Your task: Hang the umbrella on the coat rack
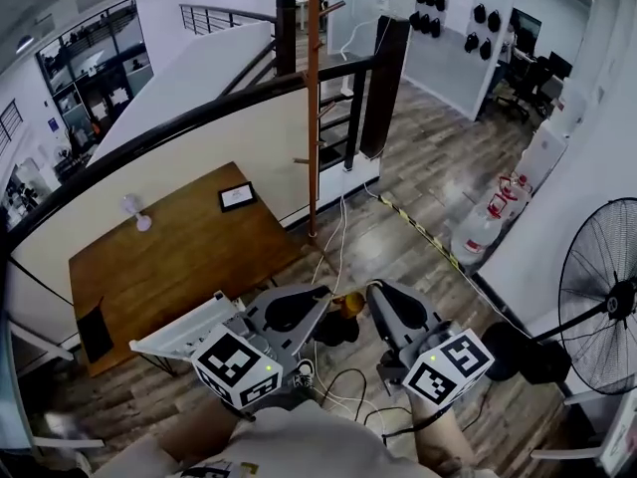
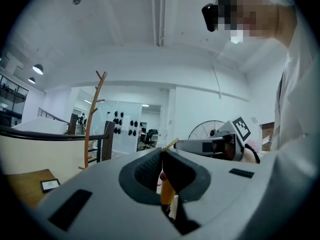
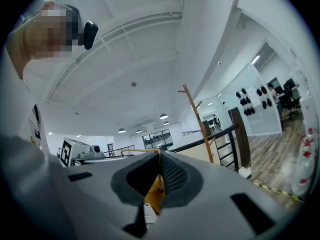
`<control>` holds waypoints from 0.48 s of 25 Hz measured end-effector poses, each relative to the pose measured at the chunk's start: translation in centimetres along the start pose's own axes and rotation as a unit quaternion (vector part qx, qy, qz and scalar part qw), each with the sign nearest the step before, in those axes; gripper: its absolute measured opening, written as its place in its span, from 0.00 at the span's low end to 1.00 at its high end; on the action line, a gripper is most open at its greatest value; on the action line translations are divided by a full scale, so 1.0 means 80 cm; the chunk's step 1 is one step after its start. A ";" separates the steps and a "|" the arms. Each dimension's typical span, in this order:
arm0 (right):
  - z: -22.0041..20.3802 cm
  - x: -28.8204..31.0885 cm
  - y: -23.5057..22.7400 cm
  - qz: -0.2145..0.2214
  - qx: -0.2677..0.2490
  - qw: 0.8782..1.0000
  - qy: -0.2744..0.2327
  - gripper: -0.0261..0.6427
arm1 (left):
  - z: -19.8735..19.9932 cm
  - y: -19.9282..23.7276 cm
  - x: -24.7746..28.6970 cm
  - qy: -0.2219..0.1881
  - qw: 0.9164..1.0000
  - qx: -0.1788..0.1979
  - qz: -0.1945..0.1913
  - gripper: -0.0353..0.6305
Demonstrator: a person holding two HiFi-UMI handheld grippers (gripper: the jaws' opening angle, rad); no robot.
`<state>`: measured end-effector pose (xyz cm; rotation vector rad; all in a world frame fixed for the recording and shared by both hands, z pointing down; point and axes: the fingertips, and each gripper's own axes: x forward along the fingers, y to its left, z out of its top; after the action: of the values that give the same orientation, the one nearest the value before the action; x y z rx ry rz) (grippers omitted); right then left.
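Before one rack (image 1: 313,118), two grippers (image 1: 326,295) (image 1: 375,293) (clamping one umbrella (image 1: 348,305)).

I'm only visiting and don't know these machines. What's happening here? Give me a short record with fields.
left gripper: fingers shut on a yellow item, seemingly the umbrella
right gripper: fingers shut on a yellow item too, apparently the same one
position: both held low and close together in front of the person
coat rack: upright wooden pole ahead, no umbrella on it
surroundings: wooden table to the left, standing fan to the right
task state: umbrella not yet hung
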<state>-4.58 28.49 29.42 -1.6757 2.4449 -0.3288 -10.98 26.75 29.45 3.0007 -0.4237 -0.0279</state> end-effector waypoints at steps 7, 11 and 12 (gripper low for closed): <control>0.021 0.101 -0.055 -0.012 -0.002 1.000 0.005 0.06 | 0.019 0.102 0.049 -0.001 1.000 -0.008 -0.015 0.06; 0.023 0.151 -0.076 -0.014 -0.004 1.000 0.005 0.06 | 0.020 0.154 0.066 -0.003 1.000 -0.008 -0.020 0.06; 0.024 0.161 -0.081 -0.015 -0.003 1.000 0.004 0.06 | 0.020 0.165 0.069 -0.003 1.000 -0.007 -0.021 0.06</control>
<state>-2.92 14.01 29.26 -1.7189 2.4304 -0.3316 -9.36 12.41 29.30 2.9954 -0.3580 -0.0426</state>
